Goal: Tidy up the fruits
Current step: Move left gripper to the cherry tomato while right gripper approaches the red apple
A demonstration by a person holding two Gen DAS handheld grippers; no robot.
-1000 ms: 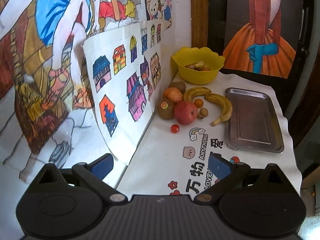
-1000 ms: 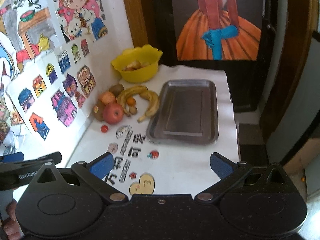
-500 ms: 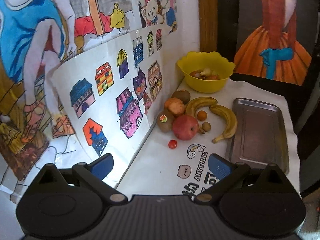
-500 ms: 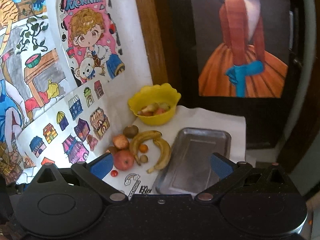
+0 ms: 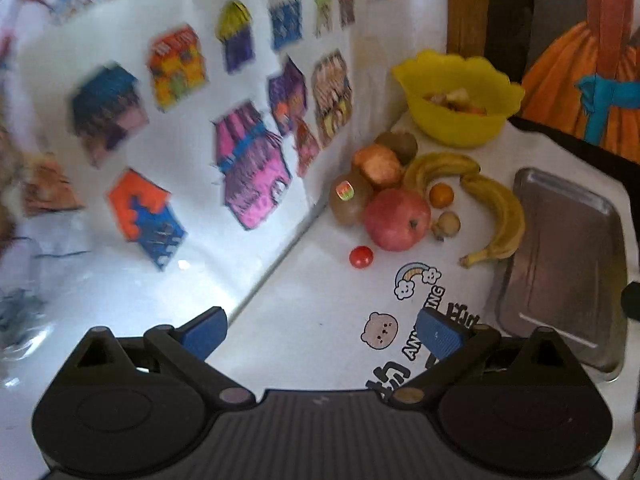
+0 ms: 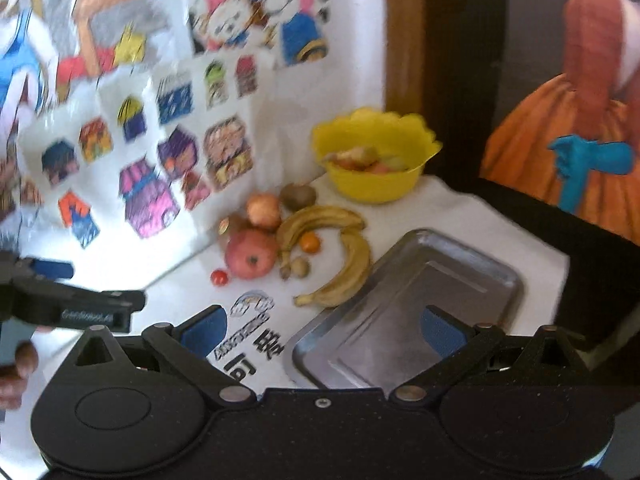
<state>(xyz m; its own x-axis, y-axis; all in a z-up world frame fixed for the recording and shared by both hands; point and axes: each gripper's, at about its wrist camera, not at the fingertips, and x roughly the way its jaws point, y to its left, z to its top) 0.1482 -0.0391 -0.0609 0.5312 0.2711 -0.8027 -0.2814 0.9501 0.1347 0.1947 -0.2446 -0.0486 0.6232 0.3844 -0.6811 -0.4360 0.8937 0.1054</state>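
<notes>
1. Far left, coloured drawings of little houses hang on the white wall beside the surface, which is covered by a white cloth printed with a rainbow and a bear.
2. The left tool hovers above the near part of the cloth; its blue-padded fingers are spread wide with nothing between them. In the right wrist view it shows at the left edge, with part of a hand below it.
3. The fruits lie in a cluster against the wall: a small cherry tomato nearest, apart from the rest, then a red apple touching a stickered kiwi on its left.
4. Behind the apple sit a peach-coloured fruit and another kiwi.
5. Right of the apple lie a tiny orange and a small brown round fruit, framed by two bananas that curve around them.
6. A yellow bowl with scalloped rim stands at the back, holding some pieces of fruit too blurred to name.
7. Just right of the bananas lies an empty metal tray; one banana's stem end reaches its edge.
8. The right tool hangs over the tray's near end, its fingers likewise parted and grasping nothing.
</notes>
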